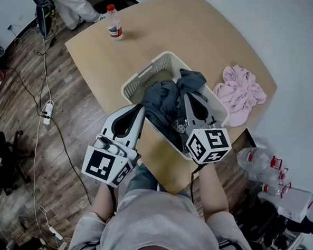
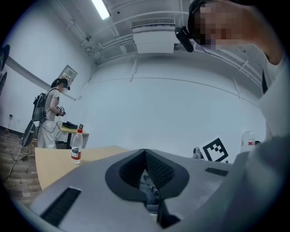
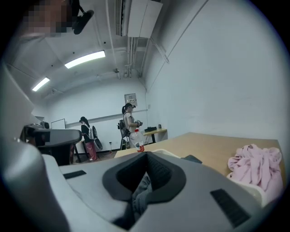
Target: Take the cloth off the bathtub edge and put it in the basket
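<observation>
Cool, even light from ceiling strips (image 3: 84, 59) above the right tool (image 3: 146, 157) leaves soft shadows on the counter (image 1: 204, 40); both gripper views bulge, dark-cornered, with blurred near edges.

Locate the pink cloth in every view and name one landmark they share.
Head view: pink cloth on the table, right of the basket.
Left gripper view: not in it.
Right gripper view: lower right, on the table.
Shared landmark: the red-capped bottle, in all three views.
</observation>
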`<action>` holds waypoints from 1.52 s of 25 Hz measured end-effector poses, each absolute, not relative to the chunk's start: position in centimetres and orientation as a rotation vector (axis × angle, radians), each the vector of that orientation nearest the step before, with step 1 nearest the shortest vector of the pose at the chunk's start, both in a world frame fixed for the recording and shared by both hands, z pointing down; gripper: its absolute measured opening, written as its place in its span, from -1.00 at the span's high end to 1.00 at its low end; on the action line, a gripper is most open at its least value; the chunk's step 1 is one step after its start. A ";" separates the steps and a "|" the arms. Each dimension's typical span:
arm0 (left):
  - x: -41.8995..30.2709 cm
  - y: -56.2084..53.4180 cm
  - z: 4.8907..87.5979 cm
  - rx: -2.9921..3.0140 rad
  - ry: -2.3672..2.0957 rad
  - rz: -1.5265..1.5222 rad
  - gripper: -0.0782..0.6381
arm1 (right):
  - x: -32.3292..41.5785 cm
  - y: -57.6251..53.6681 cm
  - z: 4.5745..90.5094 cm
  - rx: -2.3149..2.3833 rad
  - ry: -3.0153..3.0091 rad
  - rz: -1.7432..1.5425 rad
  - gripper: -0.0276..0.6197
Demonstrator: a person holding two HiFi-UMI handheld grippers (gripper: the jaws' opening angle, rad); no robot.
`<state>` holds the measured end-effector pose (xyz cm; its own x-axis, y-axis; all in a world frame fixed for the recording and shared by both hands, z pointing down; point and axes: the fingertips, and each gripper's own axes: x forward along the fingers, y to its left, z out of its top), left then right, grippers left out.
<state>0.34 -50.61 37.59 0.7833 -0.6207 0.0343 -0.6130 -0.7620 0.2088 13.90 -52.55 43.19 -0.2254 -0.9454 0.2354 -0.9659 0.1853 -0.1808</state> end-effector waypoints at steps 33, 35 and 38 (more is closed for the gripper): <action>9.4 -28.7 30.2 3.043 -0.579 -0.088 0.74 | 17.0 -26.2 30.5 2.177 -2.359 0.090 0.89; 9.5 -27.1 29.8 3.053 -0.569 -0.091 0.74 | 17.0 -24.4 30.2 2.191 -2.352 0.081 0.89; 9.6 -24.8 29.5 3.067 -0.553 -0.096 0.74 | 17.1 -21.7 29.9 2.209 -2.339 0.063 0.89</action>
<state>9.56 -24.78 29.45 0.9352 -0.3496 -0.0562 -0.3481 -0.9368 0.0346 17.07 -21.73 29.88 -0.0558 -0.9980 -0.0288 -0.9950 0.0580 -0.0809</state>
